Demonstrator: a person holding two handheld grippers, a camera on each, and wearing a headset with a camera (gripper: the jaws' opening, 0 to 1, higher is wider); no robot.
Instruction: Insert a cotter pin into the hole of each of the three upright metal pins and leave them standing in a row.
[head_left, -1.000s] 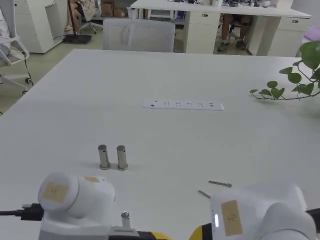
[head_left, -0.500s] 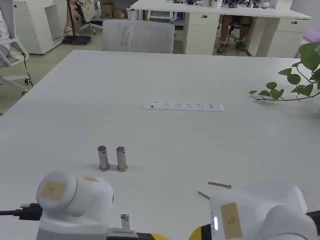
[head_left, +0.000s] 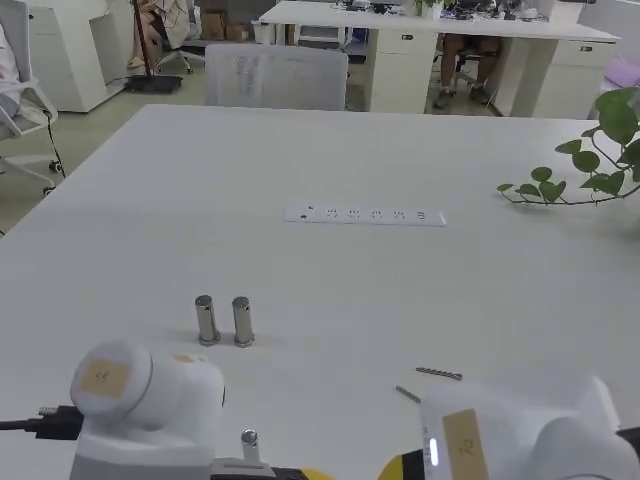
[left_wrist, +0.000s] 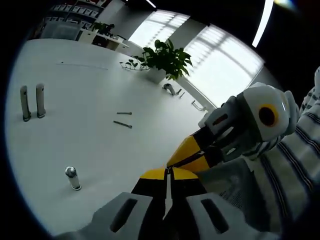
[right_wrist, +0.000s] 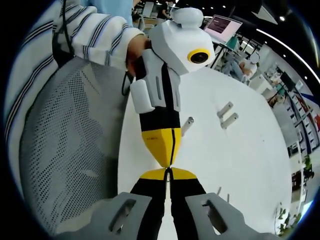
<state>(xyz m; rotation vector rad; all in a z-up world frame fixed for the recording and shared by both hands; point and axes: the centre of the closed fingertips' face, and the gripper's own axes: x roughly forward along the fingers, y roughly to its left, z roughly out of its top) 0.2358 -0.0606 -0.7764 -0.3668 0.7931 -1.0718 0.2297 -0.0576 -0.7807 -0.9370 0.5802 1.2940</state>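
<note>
My left gripper (left_wrist: 167, 172) and right gripper (right_wrist: 168, 172), jaws pressed together, meet tip to tip near a short upright silver metal pin (left_wrist: 72, 178) on the white table (left_wrist: 90, 85).

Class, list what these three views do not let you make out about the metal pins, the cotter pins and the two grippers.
- Head view: holes in the two standing pins, too small to see.
- Head view: base of the near pin, hidden behind the left gripper.
- Head view: cotter pins, too small to tell their shape.
- Gripper views: whether the left gripper and right gripper, shut tip to tip, pinch anything.
</note>
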